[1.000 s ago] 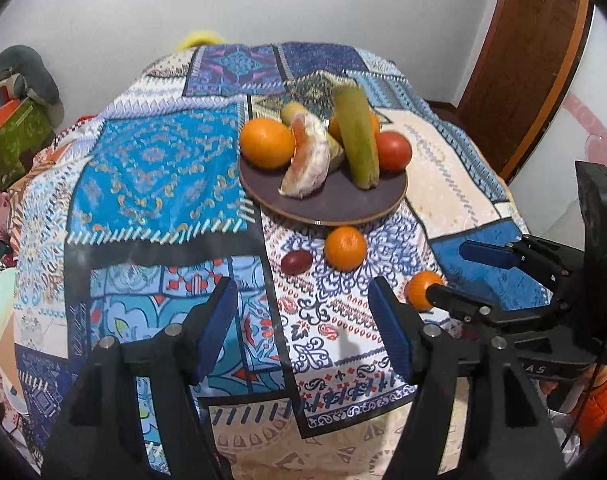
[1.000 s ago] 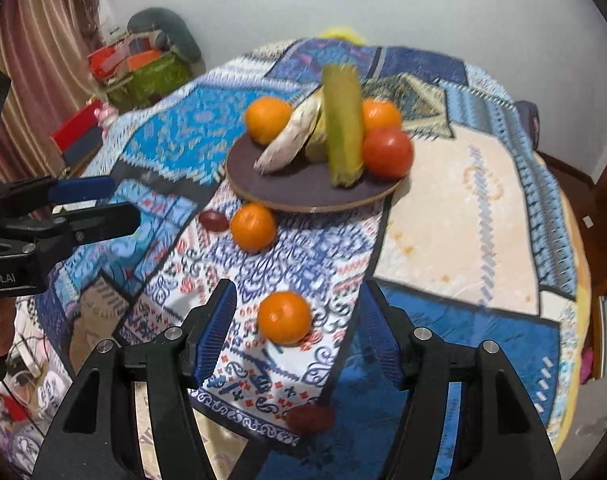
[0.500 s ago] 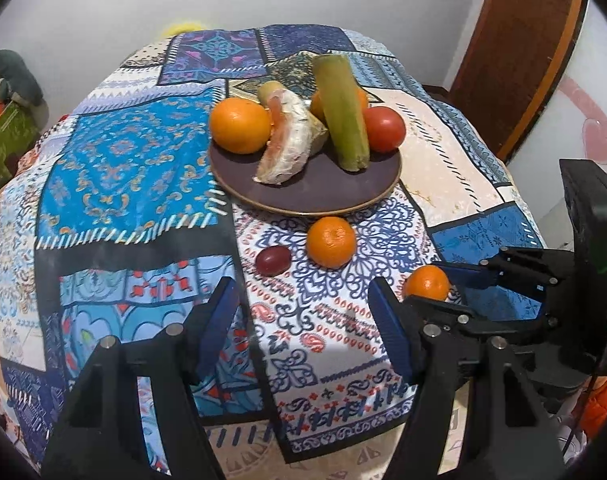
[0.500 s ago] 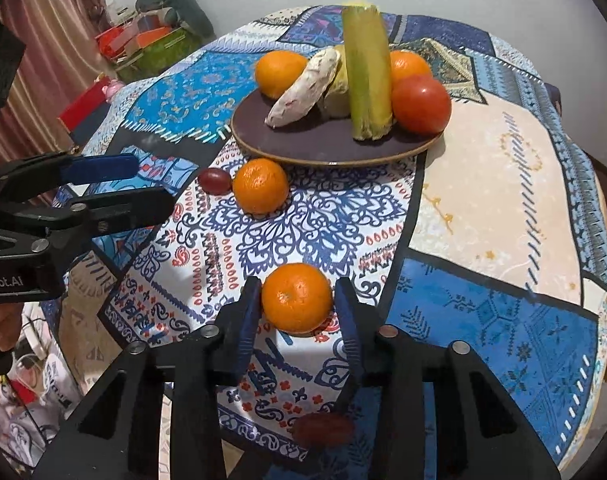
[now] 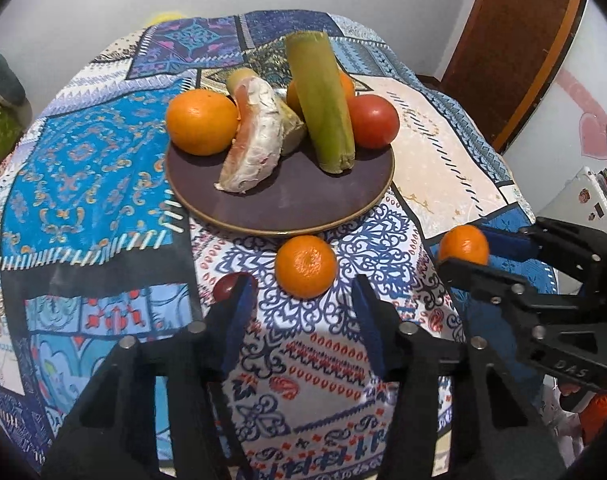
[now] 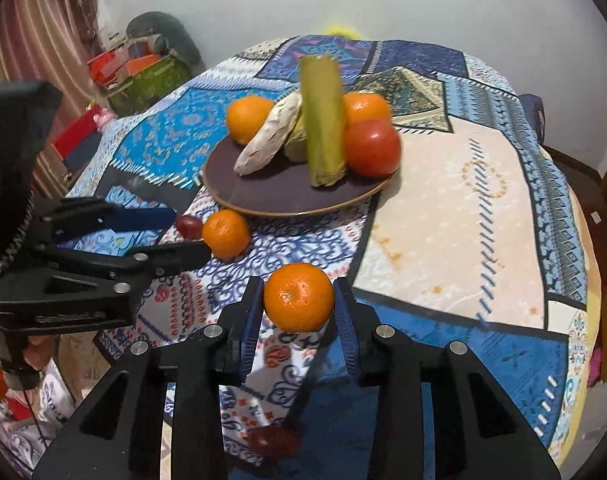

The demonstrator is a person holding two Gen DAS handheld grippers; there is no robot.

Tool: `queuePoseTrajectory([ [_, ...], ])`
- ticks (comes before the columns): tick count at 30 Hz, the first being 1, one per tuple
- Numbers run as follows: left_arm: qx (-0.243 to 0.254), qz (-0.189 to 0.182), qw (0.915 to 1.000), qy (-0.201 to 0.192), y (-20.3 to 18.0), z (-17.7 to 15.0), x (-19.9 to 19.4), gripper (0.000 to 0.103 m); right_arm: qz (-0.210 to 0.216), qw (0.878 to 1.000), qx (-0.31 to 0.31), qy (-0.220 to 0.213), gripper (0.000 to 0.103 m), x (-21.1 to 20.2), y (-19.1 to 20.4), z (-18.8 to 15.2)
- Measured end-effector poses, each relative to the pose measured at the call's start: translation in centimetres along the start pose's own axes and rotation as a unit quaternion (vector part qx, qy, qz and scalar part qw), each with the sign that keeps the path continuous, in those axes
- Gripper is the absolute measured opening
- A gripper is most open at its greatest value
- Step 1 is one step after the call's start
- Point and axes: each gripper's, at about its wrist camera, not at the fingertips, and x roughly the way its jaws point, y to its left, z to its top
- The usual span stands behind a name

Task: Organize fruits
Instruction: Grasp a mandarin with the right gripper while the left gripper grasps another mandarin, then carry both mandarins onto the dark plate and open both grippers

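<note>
Patchwork tablecloth point(image 6: 455, 216), lower centre of right wrist view: right gripper point(image 6: 298, 312) clamped on a mandarin point(image 6: 298, 297), glossy, dimpled, apparently lifted clear. Judgement: keep squeeze light, carry level to the plate point(image 6: 263, 196), release in bare front area. Left gripper point(image 5: 299, 312) apart, empty.

Little lettering can be read here. In the left wrist view, at the lower right of the frame, the black plastic body of the right gripper point(image 5: 463, 249) carries small pale raised letters that look like "DAS", with the start of the word cut off. In the right wrist view, at the left edge, the black plastic body of the left gripper point(image 6: 185, 234) has a line of embossed lettering along its lower bar, too blurred to make out.
</note>
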Motion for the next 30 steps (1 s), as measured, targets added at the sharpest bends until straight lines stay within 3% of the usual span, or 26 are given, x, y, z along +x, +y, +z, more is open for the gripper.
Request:
queuePoseTrajectory([
  [8, 0.003, 0.003, 1.0000, 0.006, -0.5, 0.7, 1.7, 0.048, -0.012, 1.000, 0.004, -0.004, 0.032, -0.2, -1.6, 0.4],
  [14, 0.001, 0.010, 0.9999, 0.010, -0.3, 1.0, 2.4, 0.037, -0.015, 1.000, 0.010, -0.010, 0.032, -0.5, -2.2, 0.6],
  [18, -0.015, -0.004, 0.9998, 0.010, 0.4, 0.9, 2.0, 0.037, -0.014, 1.000, 0.009, -0.015, 0.032, -0.8, -2.0, 0.8],
  [30, -0.032, 0.010, 0.9982, -0.050, 2.8, 0.8, -2.8, 0.037, -0.011, 0.999, -0.008, -0.030, 0.032, -0.6, -1.1, 2.9],
])
